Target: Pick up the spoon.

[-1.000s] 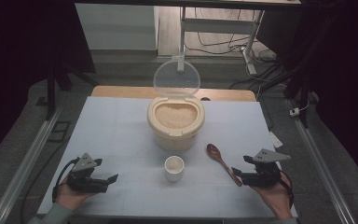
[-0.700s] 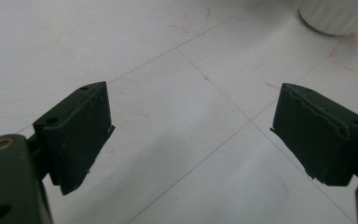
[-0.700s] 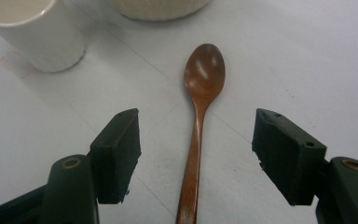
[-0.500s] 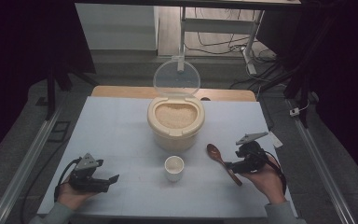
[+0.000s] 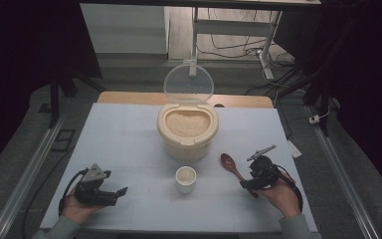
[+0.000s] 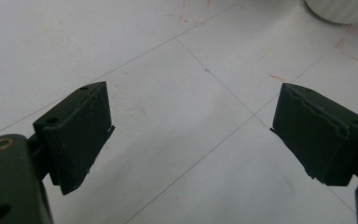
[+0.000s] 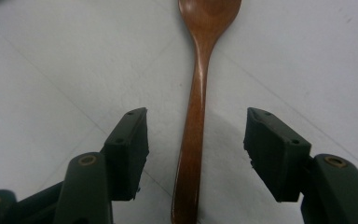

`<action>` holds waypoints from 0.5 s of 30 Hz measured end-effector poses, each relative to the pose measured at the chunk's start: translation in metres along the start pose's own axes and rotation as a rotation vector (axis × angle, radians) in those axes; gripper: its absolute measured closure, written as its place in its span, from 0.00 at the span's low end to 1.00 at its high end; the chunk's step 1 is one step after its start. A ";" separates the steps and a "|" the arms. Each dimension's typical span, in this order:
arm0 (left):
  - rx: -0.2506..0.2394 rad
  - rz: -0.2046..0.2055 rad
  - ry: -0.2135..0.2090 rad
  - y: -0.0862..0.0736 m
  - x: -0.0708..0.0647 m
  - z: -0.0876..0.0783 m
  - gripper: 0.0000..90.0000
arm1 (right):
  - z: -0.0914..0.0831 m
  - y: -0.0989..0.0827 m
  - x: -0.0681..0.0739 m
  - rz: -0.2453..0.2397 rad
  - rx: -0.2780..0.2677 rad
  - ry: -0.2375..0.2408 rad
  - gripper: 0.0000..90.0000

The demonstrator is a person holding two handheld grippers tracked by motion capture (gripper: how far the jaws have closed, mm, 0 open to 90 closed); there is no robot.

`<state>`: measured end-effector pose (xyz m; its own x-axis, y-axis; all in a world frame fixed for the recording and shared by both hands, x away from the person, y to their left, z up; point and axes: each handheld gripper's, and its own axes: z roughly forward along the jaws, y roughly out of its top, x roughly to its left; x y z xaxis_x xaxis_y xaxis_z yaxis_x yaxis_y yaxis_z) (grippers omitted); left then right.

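A brown wooden spoon (image 5: pixel 231 166) lies on the white table, bowl toward the rice container. In the right gripper view the spoon (image 7: pixel 196 107) runs straight up between the two jaws, its handle lying in the gap with space on both sides. My right gripper (image 5: pixel 247 184) straddles the handle end; its jaws have just been closing and the pads do not touch the wood, so it is open. My left gripper (image 5: pixel 119 193) rests at the front left of the table, open with nothing between its fingers (image 6: pixel 77 135). A small white cup (image 5: pixel 185 179) stands at front centre.
A cream rice container (image 5: pixel 187 130) full of rice stands mid-table with its clear lid (image 5: pixel 188 82) tipped up behind it. The white table top (image 5: pixel 119 139) has thin grid lines and red marks. Rails run along both sides.
My right hand has slid left and forward from the table's right edge to the spoon's handle, and its jaws have narrowed around it. The left hand has stayed put.
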<state>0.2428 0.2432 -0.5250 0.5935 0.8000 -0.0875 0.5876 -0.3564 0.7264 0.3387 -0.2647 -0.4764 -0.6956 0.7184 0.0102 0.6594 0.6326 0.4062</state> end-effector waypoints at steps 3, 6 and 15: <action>0.000 0.000 0.000 0.000 0.000 0.000 0.13 | 0.006 -0.001 0.000 -0.002 0.026 -0.010 0.47; 0.000 0.000 -0.001 0.000 0.001 0.000 0.13 | 0.009 -0.002 0.000 -0.007 0.043 -0.021 0.49; 0.006 0.005 0.000 -0.001 0.001 0.001 0.13 | 0.016 -0.002 0.002 -0.020 0.068 -0.038 0.58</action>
<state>0.2427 0.2439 -0.5264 0.5961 0.7985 -0.0840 0.5880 -0.3629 0.7229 0.3407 -0.2600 -0.4918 -0.6979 0.7154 -0.0327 0.6645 0.6640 0.3429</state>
